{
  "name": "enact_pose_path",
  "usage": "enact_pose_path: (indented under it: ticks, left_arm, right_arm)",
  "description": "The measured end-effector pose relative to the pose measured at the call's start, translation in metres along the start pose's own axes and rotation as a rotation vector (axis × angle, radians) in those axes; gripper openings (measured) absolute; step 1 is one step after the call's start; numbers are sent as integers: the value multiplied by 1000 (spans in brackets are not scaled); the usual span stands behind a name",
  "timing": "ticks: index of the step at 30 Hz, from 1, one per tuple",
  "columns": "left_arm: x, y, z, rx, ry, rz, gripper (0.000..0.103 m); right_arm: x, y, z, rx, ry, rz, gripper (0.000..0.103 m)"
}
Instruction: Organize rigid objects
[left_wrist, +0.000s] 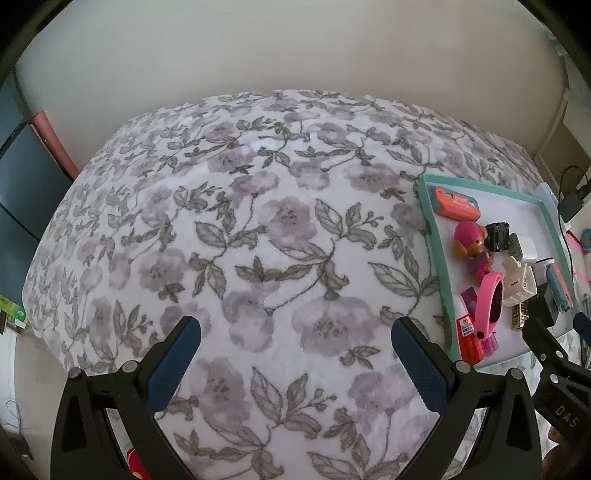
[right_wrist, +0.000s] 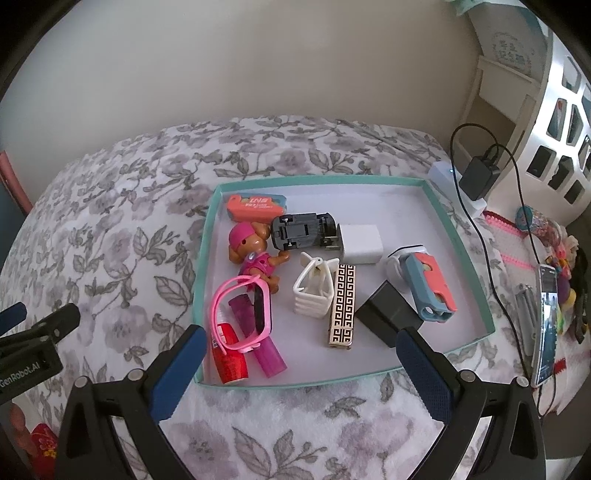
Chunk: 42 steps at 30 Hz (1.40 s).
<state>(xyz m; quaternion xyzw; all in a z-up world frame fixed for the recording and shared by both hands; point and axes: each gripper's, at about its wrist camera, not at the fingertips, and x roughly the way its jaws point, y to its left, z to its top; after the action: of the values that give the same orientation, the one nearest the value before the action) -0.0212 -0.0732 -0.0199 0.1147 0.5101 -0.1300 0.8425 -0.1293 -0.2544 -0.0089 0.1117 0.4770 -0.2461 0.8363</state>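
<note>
Plain cream wall (left_wrist: 295, 44), floral bedspread (left_wrist: 236, 236), white lattice furniture (right_wrist: 561, 122), soft daylight

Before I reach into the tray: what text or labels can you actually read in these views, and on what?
"DAS": right tool, seen from the left wrist.
"GenRobot.AI": left tool, seen from the right wrist.
Orange case: pale print, too blurred to read.
Red tube: fine print, too small.
Round sign on wall: characters, illegible.

Left tongs (left_wrist: 295, 334) spread wide, blue pads (left_wrist: 173, 363) apart, nothing between them, aimed forward and down. Right tongs (right_wrist: 301, 341) likewise spread wide, empty, pads (right_wrist: 424, 373) apart. Both sit side by side, right tongs near left's right edge.
</note>
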Motion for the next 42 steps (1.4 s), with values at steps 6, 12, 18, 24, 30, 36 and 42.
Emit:
enact_pose_path:
  ticks: [6, 12, 18, 24, 30, 36, 42]
  left_arm:
    - [2, 3, 1, -11, 6, 1, 103]
    - [4, 4, 1, -13, 13, 7, 103]
    - [6, 5, 1, -14, 22, 23, 103]
    - [7, 3, 1, 0, 28, 21, 103]
    - [8, 3, 0, 0, 36, 24, 103]
    - [10, 3, 0, -3, 39, 15, 103]
    - [10, 3, 0, -5, 40, 22, 103]
  right_arm:
    - [2, 4, 1, -24, -1, -7, 103]
    - [3, 7, 2, -42, 0, -11, 103]
    - [4, 7, 2, -44, 1, -12, 103]
    - [5, 6, 2, -44, 1, -12, 103]
    - [6, 6, 2, -46, 1, -12, 103]
    - [7, 7, 1, -47, 5, -12, 103]
    - [7, 8, 1, -46, 6, -11, 103]
